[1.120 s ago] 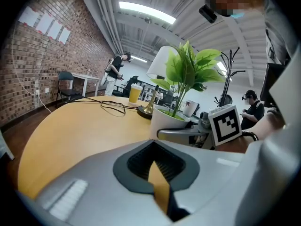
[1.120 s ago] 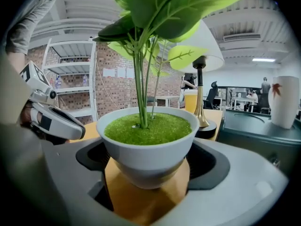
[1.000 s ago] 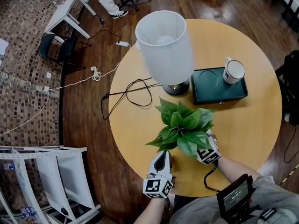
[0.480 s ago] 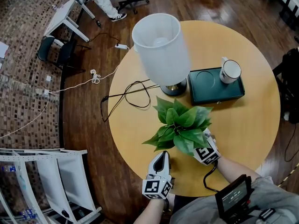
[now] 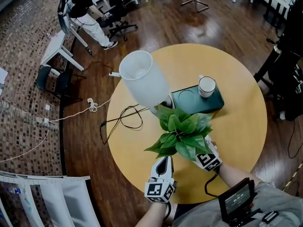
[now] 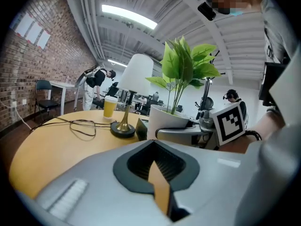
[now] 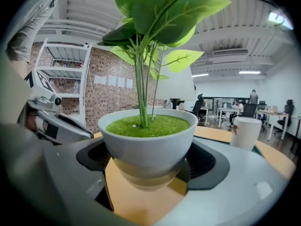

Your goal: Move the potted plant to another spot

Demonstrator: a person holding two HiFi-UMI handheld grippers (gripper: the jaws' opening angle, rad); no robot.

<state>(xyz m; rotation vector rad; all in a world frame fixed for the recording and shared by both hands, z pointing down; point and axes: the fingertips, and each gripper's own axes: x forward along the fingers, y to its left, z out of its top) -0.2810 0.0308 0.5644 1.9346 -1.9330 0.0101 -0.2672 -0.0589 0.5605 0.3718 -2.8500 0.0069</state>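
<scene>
The potted plant [image 5: 182, 131] has broad green leaves in a white bowl-shaped pot [image 7: 148, 138] topped with green moss. My right gripper [image 5: 199, 150] is shut on the pot, its jaws hugging the lower sides [image 7: 148, 166]. In the head view the leaves hide the pot and the right fingertips. My left gripper [image 5: 163, 163] sits left of the plant near the table's front edge, jaws shut on nothing [image 6: 157, 173]. In the left gripper view the pot [image 6: 164, 119] is to the right, apart from that gripper.
The round wooden table [image 5: 236, 126] also holds a white-shaded lamp [image 5: 142, 79], a dark green tray [image 5: 189, 103] with a white mug [image 5: 207, 86], and a looped black cable [image 5: 125, 117]. A paper cup [image 7: 244, 132] stands beyond the pot. Chairs and people are farther off.
The head view has tilted up and the table looks smaller. The plant, still in my right gripper, now overlaps the lamp base and tray edge. The left gripper has stayed put.
</scene>
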